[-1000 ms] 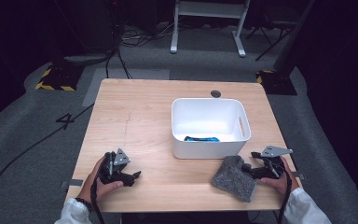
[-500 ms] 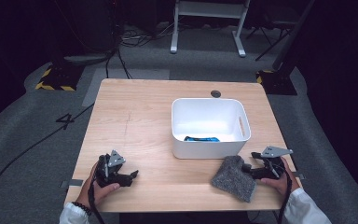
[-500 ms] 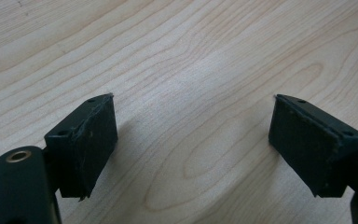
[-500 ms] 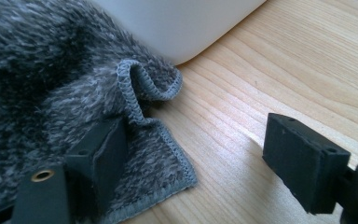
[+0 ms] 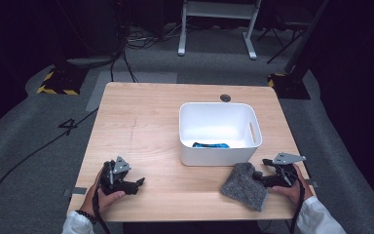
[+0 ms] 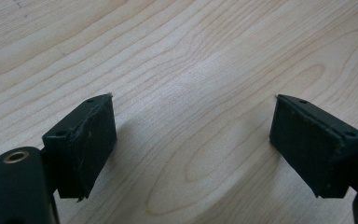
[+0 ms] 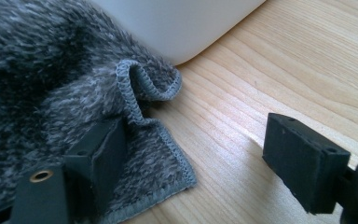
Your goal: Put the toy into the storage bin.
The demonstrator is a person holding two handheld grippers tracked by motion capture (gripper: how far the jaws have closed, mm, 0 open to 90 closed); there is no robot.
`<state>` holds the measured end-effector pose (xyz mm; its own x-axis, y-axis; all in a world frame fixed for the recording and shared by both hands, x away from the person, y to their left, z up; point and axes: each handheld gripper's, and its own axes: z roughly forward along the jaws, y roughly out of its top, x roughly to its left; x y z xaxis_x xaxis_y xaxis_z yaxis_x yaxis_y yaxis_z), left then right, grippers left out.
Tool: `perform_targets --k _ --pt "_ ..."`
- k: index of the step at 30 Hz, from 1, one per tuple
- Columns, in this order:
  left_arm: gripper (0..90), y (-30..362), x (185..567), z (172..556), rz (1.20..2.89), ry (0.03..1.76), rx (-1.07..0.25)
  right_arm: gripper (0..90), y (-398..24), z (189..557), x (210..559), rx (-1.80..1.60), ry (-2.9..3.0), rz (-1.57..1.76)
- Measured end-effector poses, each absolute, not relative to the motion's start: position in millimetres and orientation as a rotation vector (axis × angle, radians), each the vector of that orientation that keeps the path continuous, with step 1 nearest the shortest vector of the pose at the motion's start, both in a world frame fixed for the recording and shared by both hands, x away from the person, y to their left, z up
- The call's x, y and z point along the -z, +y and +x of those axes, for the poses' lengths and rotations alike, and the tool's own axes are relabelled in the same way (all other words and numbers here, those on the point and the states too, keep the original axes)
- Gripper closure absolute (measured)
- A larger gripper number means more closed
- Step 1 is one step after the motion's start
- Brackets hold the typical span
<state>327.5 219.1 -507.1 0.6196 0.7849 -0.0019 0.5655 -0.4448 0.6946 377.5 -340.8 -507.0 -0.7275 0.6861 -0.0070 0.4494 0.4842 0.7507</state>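
Note:
A grey fuzzy cloth (image 5: 243,186) lies on the wooden table (image 5: 146,122) at the front right, against the white bin's near wall. My right gripper (image 5: 264,175) sits low at its right edge and is open. In the right gripper view the cloth (image 7: 51,70) has a curled hemmed corner beside one jaw, the other jaw stands over bare wood, and the right gripper (image 7: 196,140) pinches nothing. My left gripper (image 5: 139,184) rests at the front left. Seen from its own camera, the left gripper (image 6: 191,121) is open over bare wood; its jaws have just been opening with nothing between them.
The white bin (image 5: 219,109) stands right of the table's centre with a blue item (image 5: 210,145) on its floor. A small dark round disc (image 5: 225,98) sits in the tabletop behind it. Bare wood stretches across the table's left half.

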Motion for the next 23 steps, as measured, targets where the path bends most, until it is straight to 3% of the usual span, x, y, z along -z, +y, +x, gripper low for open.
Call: perform_targets --k 23 --pt "14.9 219.4 507.2 329.6 2.175 1.053 -0.424 21.7 -340.7 376.9 507.0 -1.09 2.422 0.964"
